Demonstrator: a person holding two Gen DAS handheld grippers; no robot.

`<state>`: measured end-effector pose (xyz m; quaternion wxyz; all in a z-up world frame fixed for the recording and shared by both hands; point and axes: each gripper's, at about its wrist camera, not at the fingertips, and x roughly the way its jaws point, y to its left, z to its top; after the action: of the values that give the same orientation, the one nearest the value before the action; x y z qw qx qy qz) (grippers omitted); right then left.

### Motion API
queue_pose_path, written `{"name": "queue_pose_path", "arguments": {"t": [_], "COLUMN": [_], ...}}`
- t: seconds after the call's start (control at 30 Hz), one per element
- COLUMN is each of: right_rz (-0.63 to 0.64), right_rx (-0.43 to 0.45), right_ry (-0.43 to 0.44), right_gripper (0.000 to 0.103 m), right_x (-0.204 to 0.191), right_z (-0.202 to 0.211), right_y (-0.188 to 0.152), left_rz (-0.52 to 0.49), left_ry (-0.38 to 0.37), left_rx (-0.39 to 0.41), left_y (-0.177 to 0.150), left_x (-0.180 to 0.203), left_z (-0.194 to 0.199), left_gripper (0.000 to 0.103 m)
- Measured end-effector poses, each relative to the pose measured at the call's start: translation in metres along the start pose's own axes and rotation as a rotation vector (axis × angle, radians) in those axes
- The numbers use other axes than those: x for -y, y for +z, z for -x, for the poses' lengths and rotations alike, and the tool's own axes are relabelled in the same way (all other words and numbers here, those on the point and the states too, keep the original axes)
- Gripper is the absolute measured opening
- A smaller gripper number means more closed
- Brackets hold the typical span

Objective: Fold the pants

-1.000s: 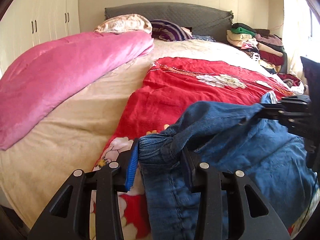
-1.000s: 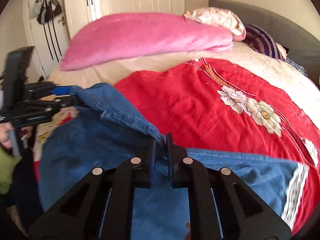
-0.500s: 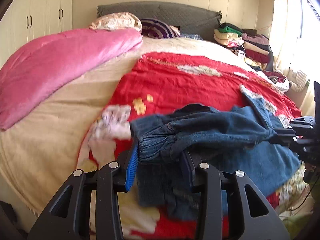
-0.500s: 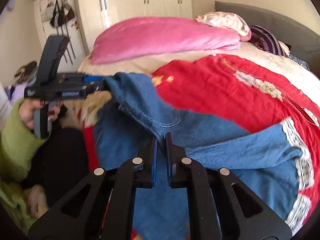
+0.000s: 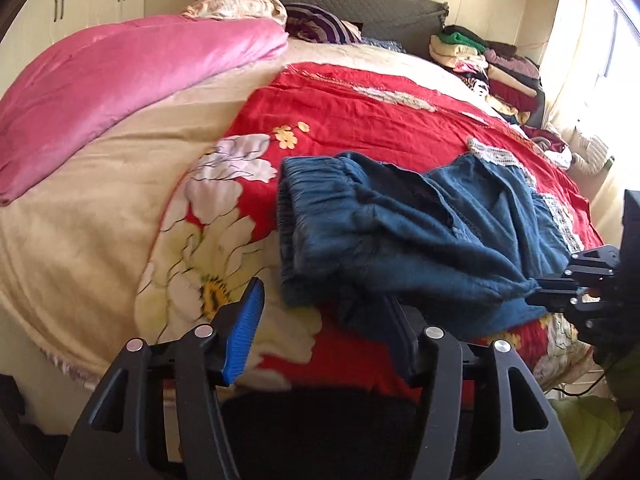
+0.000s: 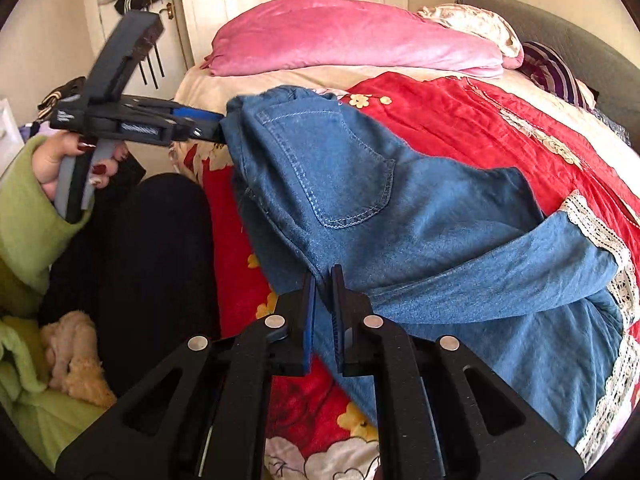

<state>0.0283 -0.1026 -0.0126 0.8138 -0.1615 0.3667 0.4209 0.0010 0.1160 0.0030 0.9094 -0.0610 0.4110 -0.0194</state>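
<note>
The left gripper (image 5: 324, 332) has just been opening, jaws now apart and apparently clear of the waistband, so the pants (image 5: 400, 236) settle half-folded on the red quilt (image 5: 360, 112) while the right gripper (image 6: 322, 284) stays clamped on denim.

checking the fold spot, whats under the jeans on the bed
The jeans lie on the red floral blanket, which shows all around them. Whatever lies directly beneath the denim is covered.
</note>
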Motion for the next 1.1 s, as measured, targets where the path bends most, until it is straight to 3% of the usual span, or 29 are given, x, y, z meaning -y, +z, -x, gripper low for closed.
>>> {"name": "queue_pose_path", "arguments": {"t": [0.07,0.17,0.2,0.27,0.4,0.5,0.67,0.87,1.03,1.1], "right_rz": [-0.002,0.005,-0.001,-0.009,-0.014,-0.015,-0.049,-0.074,-0.089,-0.105], "right_rx": [-0.004,-0.018,-0.021,-0.024,-0.038,-0.021,0.047,-0.114,-0.076,-0.033], "right_ry": [0.002,0.001,0.009,0.018,0.036,0.052,0.034,-0.020,-0.002,0.006], "right_gripper": [0.004,0.004,0.004,0.004,0.012,0.013,0.020,0.029,0.030,0.037], "right_x": [-0.001,-0.005,-0.005,-0.005,-0.005,-0.006,0.002,0.002,0.001,0.005], "right_z": [-0.003,-0.011,-0.013,-0.016,-0.014,-0.002,0.008,-0.038,-0.028,-0.015], "right_y": [-0.002,-0.007,-0.008,-0.009,-0.012,-0.012,-0.003,-0.012,-0.016,-0.016], "left_rz": [0.012,0.024,0.004,-0.045,-0.100,-0.105,-0.110,-0.106,-0.081,-0.065], "left_ry": [0.022,-0.012,-0.027,-0.040,0.000,0.010,0.002,-0.006,-0.020,-0.028], "left_rx": [0.018,0.067,0.086,0.097,-0.022,-0.079,-0.076,-0.065,-0.050,-0.036], "left_y": [-0.003,-0.001,0.003,0.009,0.012,0.002,-0.002,-0.004,-0.004,-0.004], "left_x": [0.001,0.012,0.022,0.040,0.055,0.052,0.053,0.053,0.051,0.049], "left_z": [0.011,0.027,0.030,0.027,-0.026,-0.052,-0.052,-0.052,-0.049,-0.045], "left_gripper": [0.053,0.048,0.042,0.041,0.038,0.035,0.035,0.035,0.035,0.035]}}
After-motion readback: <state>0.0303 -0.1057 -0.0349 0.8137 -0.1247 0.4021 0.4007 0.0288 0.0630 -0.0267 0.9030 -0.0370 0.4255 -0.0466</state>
